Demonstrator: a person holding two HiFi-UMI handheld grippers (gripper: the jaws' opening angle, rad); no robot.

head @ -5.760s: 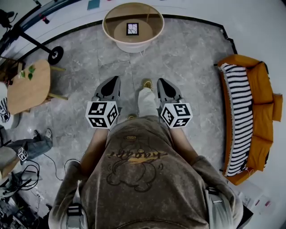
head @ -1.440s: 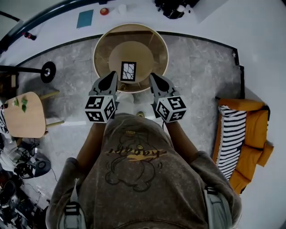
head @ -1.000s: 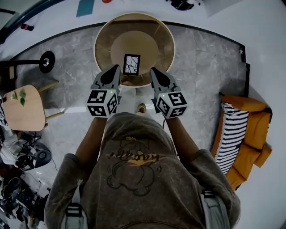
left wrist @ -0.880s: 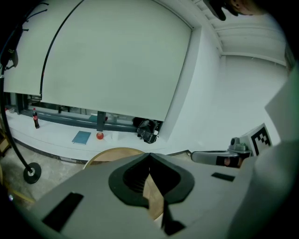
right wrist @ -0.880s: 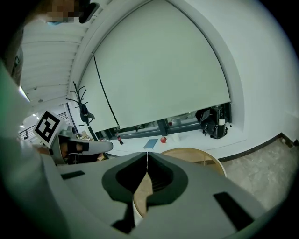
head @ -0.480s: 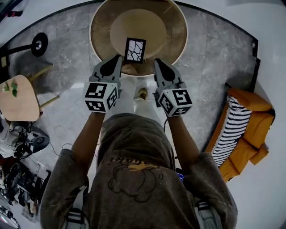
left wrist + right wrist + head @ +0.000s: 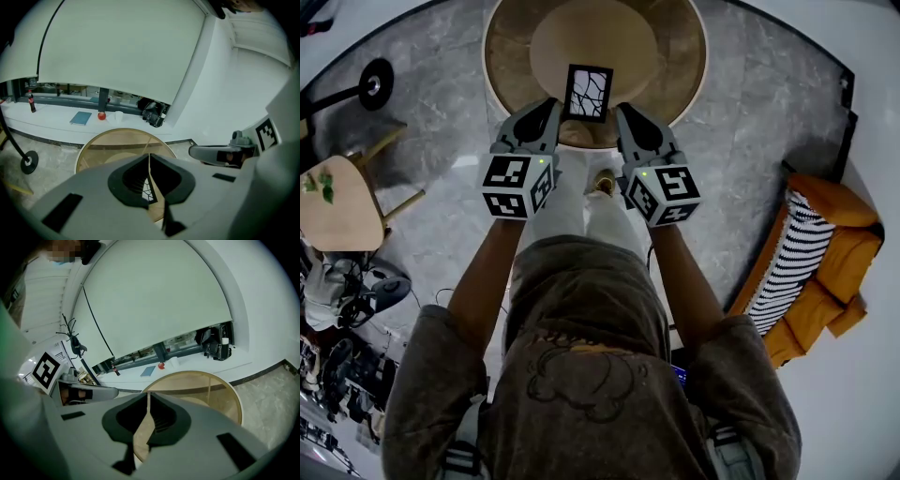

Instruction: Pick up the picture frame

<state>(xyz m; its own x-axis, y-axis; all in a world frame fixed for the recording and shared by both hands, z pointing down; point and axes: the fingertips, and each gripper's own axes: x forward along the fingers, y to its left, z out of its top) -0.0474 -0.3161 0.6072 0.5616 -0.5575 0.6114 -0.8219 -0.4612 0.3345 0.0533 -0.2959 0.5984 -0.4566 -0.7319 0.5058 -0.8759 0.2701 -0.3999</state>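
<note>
Closest to the camera is the person's brown shirt, with a bare arm going out on each side. Each hand holds a gripper with a black-and-white cube on it. The left gripper and the right gripper point away from the person, side by side, with a gap between them. The left fingers are clenched tight together and hold nothing (only a thin slit shows between them, and a bit of white and black pattern peeks through it from behind). The right fingers are clenched tight too, and they hold nothing. Just past the tips is the picture frame. It has a black edge and a white picture with black crack lines. It is on the round wooden surface, between the middle and the near edge, right in the gap between the two tips. The left tip is just beside the frame's bottom left corner, but I cannot tell if it touches. Off to the right on the floor is an orange sofa with a striped blanket. Far behind the surface, by the wall, are a blue book, a small red round thing and a white cup.
</note>
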